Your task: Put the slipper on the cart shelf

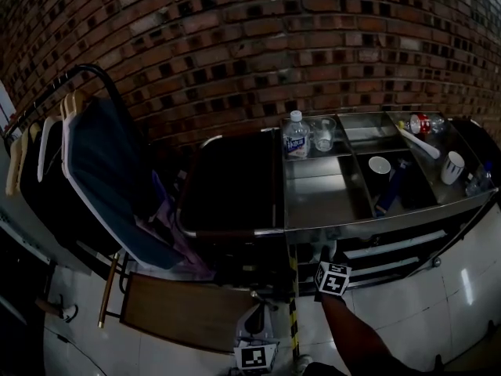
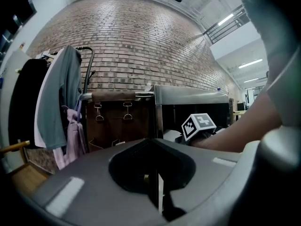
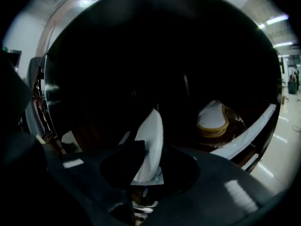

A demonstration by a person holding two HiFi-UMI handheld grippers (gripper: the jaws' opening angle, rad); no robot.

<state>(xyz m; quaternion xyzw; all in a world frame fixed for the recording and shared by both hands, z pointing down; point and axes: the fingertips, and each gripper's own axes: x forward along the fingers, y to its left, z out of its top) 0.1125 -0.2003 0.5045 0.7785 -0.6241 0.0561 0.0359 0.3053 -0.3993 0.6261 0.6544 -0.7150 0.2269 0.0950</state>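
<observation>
Placing step: the right gripper, jaws narrow, apparently pinches the white slipper over the cart shelf; next, release it.

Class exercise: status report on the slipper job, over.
Left tongs shut, empty. Right tongs hold slipper on edge, inside cart shelf. Second slipper lies beyond, apart.

A brick wall fills the back. Jackets hang from a clothes rack at the left — farther right, a plastic bottle stands just beside a glass, a white cup well apart.
</observation>
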